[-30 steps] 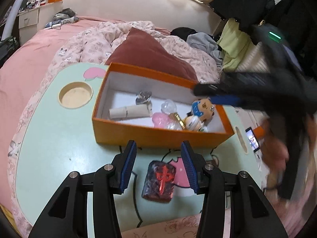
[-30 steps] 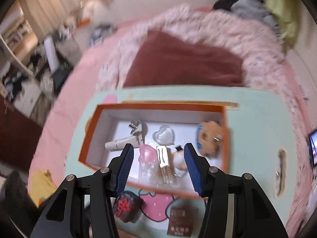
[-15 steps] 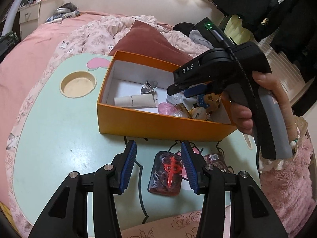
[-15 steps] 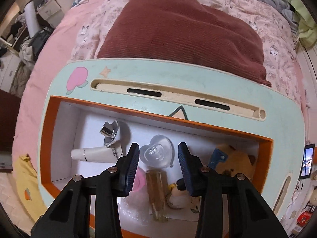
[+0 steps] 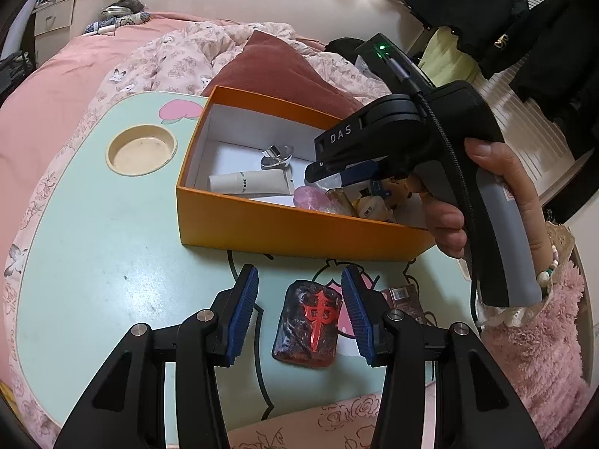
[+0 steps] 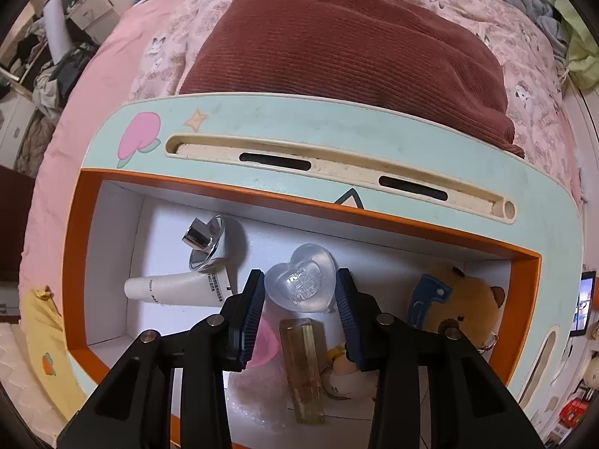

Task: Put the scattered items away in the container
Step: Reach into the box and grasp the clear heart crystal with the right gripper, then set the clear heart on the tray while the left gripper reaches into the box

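An orange box (image 5: 292, 228) with white inside stands on the mint lap table (image 5: 93, 243). My left gripper (image 5: 299, 275) hangs open over a dark block with a red character (image 5: 310, 325). The block lies on the table between the blue pads, untouched. A hand (image 5: 505, 187) holds my right gripper (image 5: 329, 176) tilted down into the box. In the right wrist view its jaws are closing, and the right gripper (image 6: 299, 280) has both pads against the sides of a clear heart (image 6: 301, 292) on the floor of the box (image 6: 262, 194).
The box also holds a white tube (image 6: 176, 290), a silver cap (image 6: 204, 243), an amber bottle (image 6: 301, 366) and a bear plush (image 6: 468, 307). A small brown packet (image 5: 402, 297) lies right of the block. A round cup recess (image 5: 141, 148) sits far left. A maroon pillow (image 6: 337, 37) lies behind.
My right gripper came down into the box and its jaws narrowed around the clear heart. My left gripper stayed over the block, still open.
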A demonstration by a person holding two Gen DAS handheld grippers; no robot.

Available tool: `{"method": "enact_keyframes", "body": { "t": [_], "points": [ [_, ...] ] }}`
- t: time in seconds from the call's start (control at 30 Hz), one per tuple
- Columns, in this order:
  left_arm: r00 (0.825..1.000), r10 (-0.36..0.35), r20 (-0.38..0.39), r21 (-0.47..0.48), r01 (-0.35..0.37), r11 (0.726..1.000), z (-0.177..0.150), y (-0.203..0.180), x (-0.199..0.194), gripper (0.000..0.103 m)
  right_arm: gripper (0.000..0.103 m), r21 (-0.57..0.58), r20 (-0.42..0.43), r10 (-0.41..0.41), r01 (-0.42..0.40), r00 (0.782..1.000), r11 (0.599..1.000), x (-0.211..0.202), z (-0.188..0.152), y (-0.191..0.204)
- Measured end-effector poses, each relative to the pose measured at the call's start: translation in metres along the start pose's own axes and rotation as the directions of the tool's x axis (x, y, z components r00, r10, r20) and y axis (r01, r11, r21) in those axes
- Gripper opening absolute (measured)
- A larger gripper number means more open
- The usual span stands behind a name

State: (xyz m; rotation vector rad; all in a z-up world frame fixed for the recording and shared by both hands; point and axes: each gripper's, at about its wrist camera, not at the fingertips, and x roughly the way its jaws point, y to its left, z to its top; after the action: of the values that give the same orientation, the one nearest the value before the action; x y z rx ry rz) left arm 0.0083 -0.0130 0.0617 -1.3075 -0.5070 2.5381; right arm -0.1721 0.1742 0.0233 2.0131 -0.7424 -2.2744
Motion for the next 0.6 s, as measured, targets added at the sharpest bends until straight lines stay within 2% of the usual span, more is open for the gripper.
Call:
{"method": "enact_keyframes", "body": {
  "t": [0.17, 0.33, 0.47, 0.57, 0.6],
  "points": [
    [1.0, -0.001, -0.003, -0.001, 0.001, 1.0, 0.0, 0.001, 0.0, 0.048, 0.037, 0.009, 0.022, 0.038, -0.038, 0.999, 0.999, -0.012, -0.004, -0.003],
    [1.0, -0.001, -0.002, 0.006, 0.001, 1.0, 0.003, 0.0, -0.002, 0.048, 0.037, 0.001, 0.078, 0.104, -0.104, 0.992, 0.995, -0.045, -0.017, -0.008],
    [1.0, -0.011, 0.008, 0.017, 0.011, 1.0, 0.011, -0.003, -0.009, 0.048, 0.037, 0.006, 0.16, 0.158, -0.161, 0.974, 0.987, -0.084, -0.045, -0.02],
    [0.999, -0.043, -0.01, 0.021, 0.043, 0.999, 0.028, -0.01, -0.013, 0.048, 0.037, -0.022, 0.217, 0.152, -0.151, 0.964, 0.988, -0.112, -0.078, -0.027],
    [0.999, -0.039, -0.009, 0.028, 0.04, 0.999, 0.036, -0.014, -0.013, 0.048, 0.037, -0.048, 0.213, 0.178, -0.172, 0.961, 0.984, -0.118, -0.094, -0.03]
  ]
}}
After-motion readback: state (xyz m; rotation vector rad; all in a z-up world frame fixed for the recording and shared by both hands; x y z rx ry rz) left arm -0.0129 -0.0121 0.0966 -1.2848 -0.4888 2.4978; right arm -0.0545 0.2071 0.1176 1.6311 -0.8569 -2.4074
